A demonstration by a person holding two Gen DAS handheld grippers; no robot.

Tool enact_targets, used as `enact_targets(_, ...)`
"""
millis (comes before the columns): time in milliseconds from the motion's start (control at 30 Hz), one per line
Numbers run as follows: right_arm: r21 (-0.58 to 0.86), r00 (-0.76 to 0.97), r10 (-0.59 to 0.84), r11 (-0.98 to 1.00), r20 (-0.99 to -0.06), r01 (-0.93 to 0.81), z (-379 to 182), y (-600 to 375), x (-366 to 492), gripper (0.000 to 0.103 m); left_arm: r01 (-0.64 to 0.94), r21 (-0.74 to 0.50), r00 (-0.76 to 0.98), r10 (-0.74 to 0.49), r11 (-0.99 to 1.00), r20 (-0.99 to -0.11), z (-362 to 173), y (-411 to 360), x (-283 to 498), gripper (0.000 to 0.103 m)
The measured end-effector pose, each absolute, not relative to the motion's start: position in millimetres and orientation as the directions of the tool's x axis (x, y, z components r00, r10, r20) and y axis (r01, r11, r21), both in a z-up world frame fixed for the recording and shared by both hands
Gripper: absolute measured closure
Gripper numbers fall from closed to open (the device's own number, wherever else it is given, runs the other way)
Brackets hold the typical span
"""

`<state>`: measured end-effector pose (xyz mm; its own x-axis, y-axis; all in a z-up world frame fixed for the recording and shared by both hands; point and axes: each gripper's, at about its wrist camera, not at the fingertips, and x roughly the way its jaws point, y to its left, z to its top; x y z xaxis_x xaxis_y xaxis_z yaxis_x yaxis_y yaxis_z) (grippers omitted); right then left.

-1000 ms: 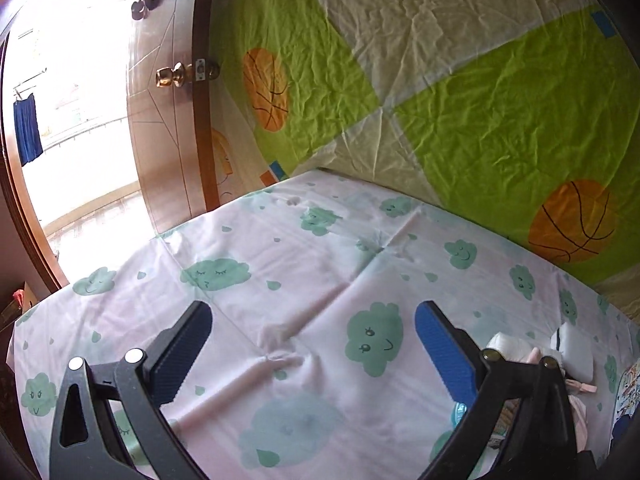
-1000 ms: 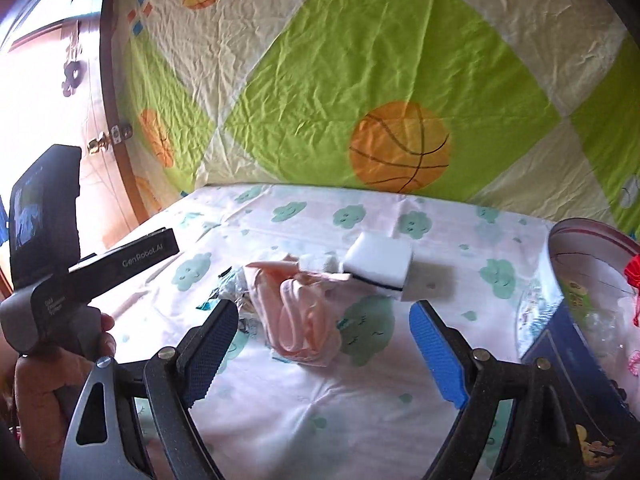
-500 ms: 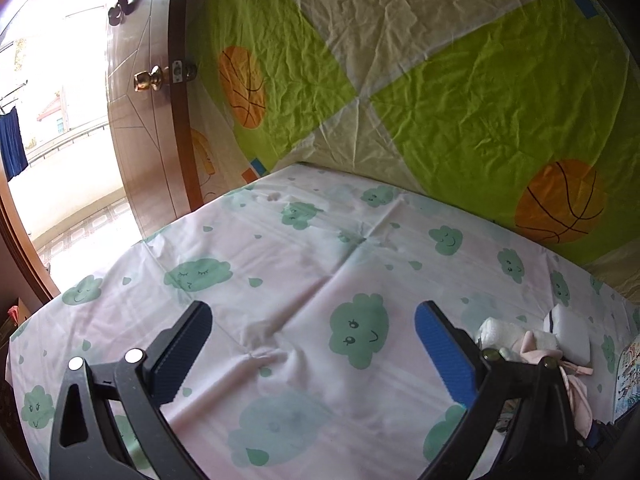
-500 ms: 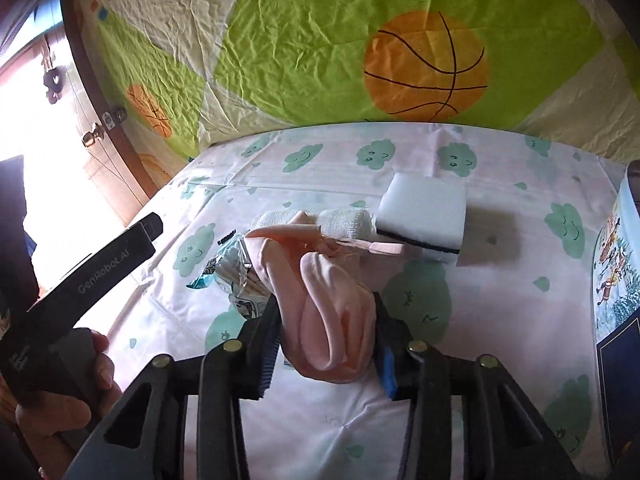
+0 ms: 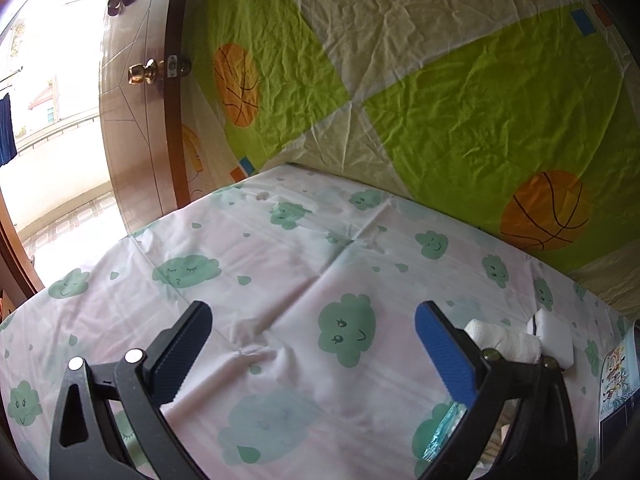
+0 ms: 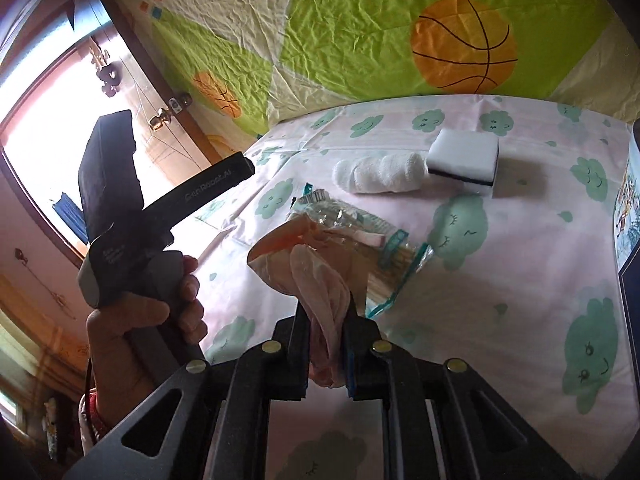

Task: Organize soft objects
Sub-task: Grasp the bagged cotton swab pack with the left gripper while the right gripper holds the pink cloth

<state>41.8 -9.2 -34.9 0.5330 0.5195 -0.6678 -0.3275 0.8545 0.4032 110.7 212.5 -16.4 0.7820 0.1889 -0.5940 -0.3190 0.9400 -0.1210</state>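
Observation:
My right gripper (image 6: 326, 320) holds a crumpled pink cloth (image 6: 304, 264) lifted off the cloud-print bedsheet (image 6: 520, 280); its jaws are closing and the pads press on the cloth. Beyond it lie a clear plastic packet (image 6: 360, 228), a rolled white towel (image 6: 380, 174) and a white sponge (image 6: 464, 156) with a dark underside. My left gripper (image 5: 312, 320) stands open above bare sheet, nothing between its fingers. In the left wrist view the towel (image 5: 500, 340) and sponge (image 5: 554, 336) show past the right finger.
A person's hand (image 6: 132, 320) grips the left tool's handle at the left. A blue cartoon-printed box (image 6: 628, 208) stands at the right edge. A green basketball-print sheet (image 5: 480, 100) hangs behind the bed, and a wooden door (image 5: 136, 120) stands at the far left.
The right jaws went from wide open to clamped on the pink cloth and raised it off the sheet, uncovering the plastic packet. The left gripper stayed open and in place.

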Motion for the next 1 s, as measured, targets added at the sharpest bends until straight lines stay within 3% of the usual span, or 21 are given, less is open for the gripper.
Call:
enact_targets(167, 0.353, 0.649, 0.483, 0.875, -0.588, -0.331, -8.9, -20.3, 29.3, 0.093, -0.330, -0.188, 0.797, 0.166, 0.925, -0.581, -16.8, 222.2, 101.4, 0.000)
enact_targets(400, 0.188, 0.859, 0.266, 0.961, -0.438, -0.202, 26.8, -55.4, 8.6, 0.093, -0.221, -0.339, 0.740, -0.069, 0.914, -0.669, -31.6, 187.6, 100.2, 0.001)
enact_targets(533, 0.112, 0.897, 0.163, 0.985, -0.410, -0.128, 29.3, -75.0, 11.2, 0.093, -0.245, -0.252, 0.700, -0.008, 0.936, -0.714, -29.9, 136.4, 87.9, 0.001)
enact_targets(733, 0.111, 0.910, 0.131, 0.989, -0.394, -0.094, 31.8, -98.9, 7.9, 0.093, -0.332, -0.086, 0.616, 0.147, 0.939, -0.774, -36.3, 82.5, 95.6, 0.001)
enact_targets(1000, 0.170, 0.887, 0.154, 0.982, -0.436, -0.086, 28.7, -113.0, 9.6, 0.093, -0.402, -0.109, 0.564, 0.152, 0.909, -0.812, -52.5, 79.7, 104.7, 0.001)
